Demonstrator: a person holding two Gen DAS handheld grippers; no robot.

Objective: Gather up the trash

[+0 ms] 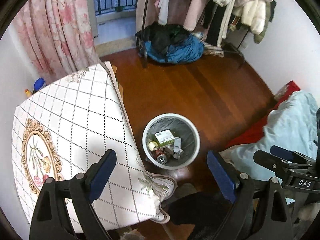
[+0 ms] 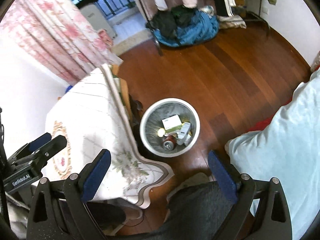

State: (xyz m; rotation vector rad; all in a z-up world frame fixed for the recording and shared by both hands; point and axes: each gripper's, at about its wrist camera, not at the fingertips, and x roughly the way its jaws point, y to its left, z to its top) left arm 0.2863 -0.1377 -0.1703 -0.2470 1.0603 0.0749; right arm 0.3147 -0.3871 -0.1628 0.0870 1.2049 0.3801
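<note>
A round white trash bin [image 1: 192,126] [image 2: 146,118] with a grey liner stands on the wooden floor beside the table. Inside lie a white and green box [image 1: 164,138] [image 2: 173,124], a red drink can [image 1: 160,156] [image 2: 169,142], a pale crumpled ball [image 1: 152,145] and small white packages [image 1: 177,146] [image 2: 185,134]. My left gripper [image 1: 162,170] hangs open above and in front of the bin, holding nothing. My right gripper [image 2: 159,170] is open too, empty, above the same spot. Each gripper shows at the edge of the other's view.
A table under a white checked cloth [image 1: 80,120] [image 2: 90,116] fills the left. A pale blue blanket over red bedding [image 1: 290,124] [image 2: 280,140] lies right. A clothes rack with a blue and black heap [image 1: 174,44] [image 2: 184,26] stands behind, a pink curtain [image 1: 56,30] at back left.
</note>
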